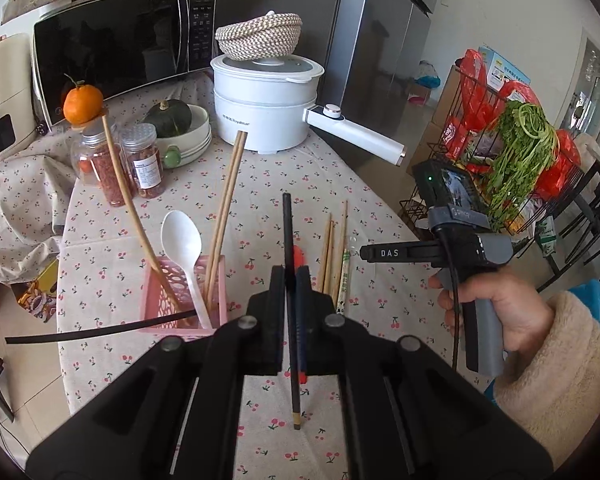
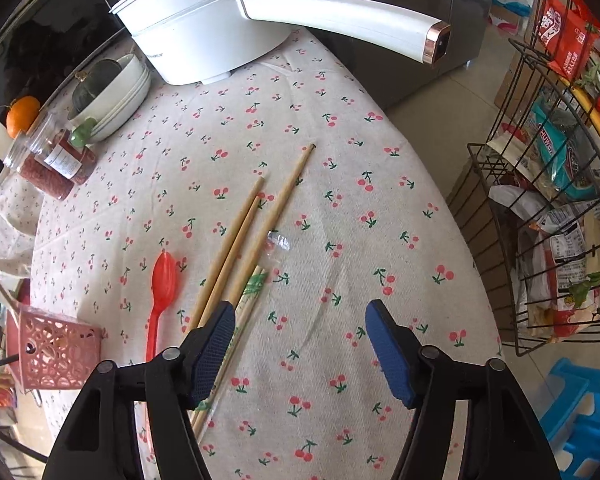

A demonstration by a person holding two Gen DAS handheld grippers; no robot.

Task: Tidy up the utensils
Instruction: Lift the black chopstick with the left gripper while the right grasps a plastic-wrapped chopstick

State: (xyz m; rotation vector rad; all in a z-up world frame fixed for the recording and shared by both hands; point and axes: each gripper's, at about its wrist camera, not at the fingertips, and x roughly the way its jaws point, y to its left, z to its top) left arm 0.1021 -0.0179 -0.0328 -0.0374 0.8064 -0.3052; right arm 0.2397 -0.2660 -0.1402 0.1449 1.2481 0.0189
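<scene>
Left wrist view: a black chopstick (image 1: 291,300) is clamped between the closed jaws of the left gripper (image 1: 291,280), above the cherry-print tablecloth (image 1: 260,200). Left of it stands a pink basket (image 1: 156,300) holding a white spoon (image 1: 182,240) and wooden chopsticks (image 1: 224,216). To the right, loose wooden chopsticks (image 2: 260,216) lie near a red spoon (image 2: 162,292); the right gripper (image 2: 300,344) hovers with jaws apart.
</scene>
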